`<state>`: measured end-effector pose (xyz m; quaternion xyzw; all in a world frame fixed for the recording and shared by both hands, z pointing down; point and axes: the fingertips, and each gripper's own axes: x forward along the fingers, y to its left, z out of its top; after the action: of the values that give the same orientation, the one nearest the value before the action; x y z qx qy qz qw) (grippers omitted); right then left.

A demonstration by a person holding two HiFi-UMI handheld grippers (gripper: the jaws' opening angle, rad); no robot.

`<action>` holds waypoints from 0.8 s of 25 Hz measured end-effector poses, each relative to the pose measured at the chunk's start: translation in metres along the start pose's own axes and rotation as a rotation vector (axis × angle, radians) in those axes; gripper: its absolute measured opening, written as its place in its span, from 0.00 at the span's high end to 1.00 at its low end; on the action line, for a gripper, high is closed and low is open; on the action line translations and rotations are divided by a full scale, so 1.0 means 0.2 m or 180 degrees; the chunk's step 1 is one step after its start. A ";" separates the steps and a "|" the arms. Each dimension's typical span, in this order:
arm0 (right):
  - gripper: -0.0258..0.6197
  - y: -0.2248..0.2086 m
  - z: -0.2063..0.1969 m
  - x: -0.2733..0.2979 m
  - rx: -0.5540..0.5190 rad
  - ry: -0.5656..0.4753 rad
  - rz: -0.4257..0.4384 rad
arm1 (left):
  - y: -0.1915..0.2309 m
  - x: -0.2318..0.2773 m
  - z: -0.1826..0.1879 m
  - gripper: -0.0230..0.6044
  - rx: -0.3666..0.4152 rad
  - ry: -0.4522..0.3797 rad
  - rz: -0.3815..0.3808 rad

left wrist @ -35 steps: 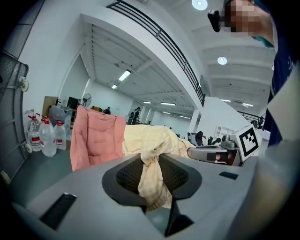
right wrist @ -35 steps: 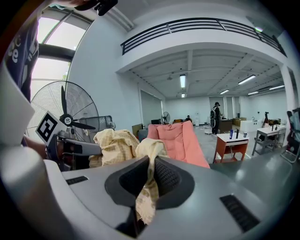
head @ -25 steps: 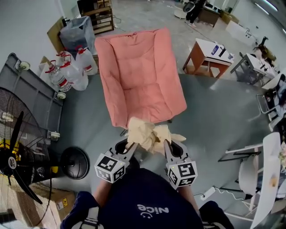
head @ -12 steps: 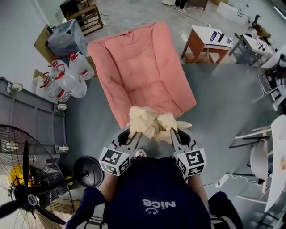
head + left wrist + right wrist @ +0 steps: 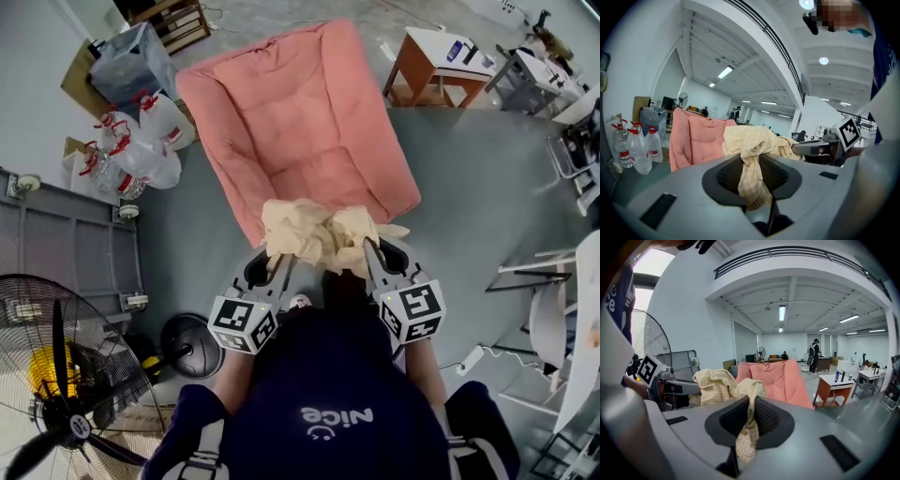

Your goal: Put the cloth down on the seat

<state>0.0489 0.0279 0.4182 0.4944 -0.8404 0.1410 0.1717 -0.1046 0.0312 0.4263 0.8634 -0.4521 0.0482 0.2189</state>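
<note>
Cloth (image 5: 314,236) sits bunched at frame centre, held in the air and overlapping the pink seat's (image 5: 295,112) lower edge. I see my left gripper (image 5: 274,264) clamped on its left end and my right gripper (image 5: 368,253) clamped on its right end.

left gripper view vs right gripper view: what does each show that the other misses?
Only the left gripper view: the water bottles on the floor and the grey bag by them, left of the pink seat.

Only the right gripper view: the large black fan, the grey trolley panel, and the orange side table right of the seat.

Both: the seat ahead, and the yellow cloth bunched between the grippers. Each view shows its own jaws shut on a fold of it: left gripper, right gripper.
</note>
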 end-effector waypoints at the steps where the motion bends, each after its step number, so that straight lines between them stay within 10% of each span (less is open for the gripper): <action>1: 0.87 -0.03 0.02 0.04 0.0018 -0.0016 0.0018 | 0.02 0.02 0.01 0.78 -0.0017 -0.0013 0.0045; 20: 0.87 -0.70 0.27 0.99 0.0016 0.0188 0.0697 | 0.45 0.86 0.16 0.77 -0.0244 0.0087 0.0988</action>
<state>0.0736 -0.2151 0.4629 0.3956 -0.8836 0.1755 0.1787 -0.0790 -0.1574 0.4749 0.7734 -0.5786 0.0760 0.2477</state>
